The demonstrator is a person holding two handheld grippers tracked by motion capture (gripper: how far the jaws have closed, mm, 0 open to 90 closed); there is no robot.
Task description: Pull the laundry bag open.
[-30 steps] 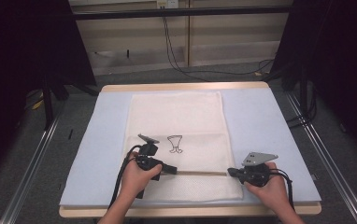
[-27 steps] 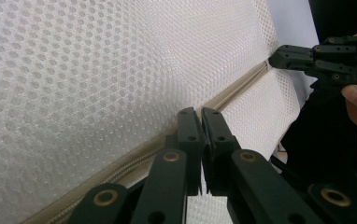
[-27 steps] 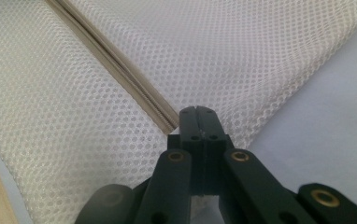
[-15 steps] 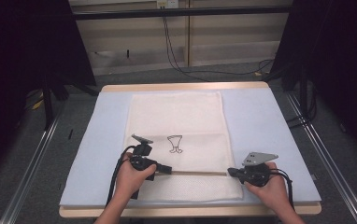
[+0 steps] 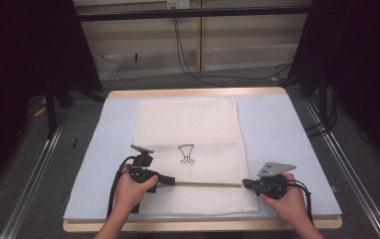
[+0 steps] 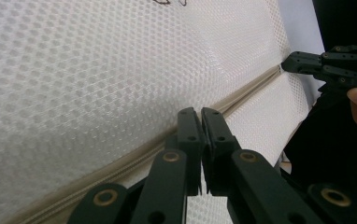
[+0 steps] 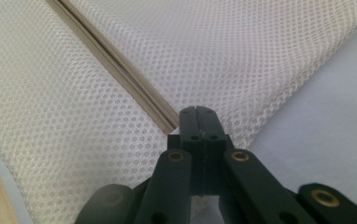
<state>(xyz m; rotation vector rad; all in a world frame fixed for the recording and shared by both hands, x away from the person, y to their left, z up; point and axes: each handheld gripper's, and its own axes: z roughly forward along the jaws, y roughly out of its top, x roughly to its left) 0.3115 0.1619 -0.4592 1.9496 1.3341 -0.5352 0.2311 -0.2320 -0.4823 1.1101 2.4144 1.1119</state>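
White mesh laundry bag (image 5: 188, 144) with a beige zipper (image 5: 205, 184) and a small black printed figure is lying flat on the pale blue mat covering the wooden desk (image 5: 198, 92), zipper running across near the person's edge. Left gripper (image 5: 170, 180) is sitting at the zipper's left end with its fingers (image 6: 188, 128) closed, probably pinching the slider, though the pull itself is hidden. Right gripper (image 5: 244, 183) is clamping the bag's right end with fingers (image 7: 208, 123) fully together, anchoring the fabric so the zipper stays taut. Both hands are resting low, pointing inward toward each other.
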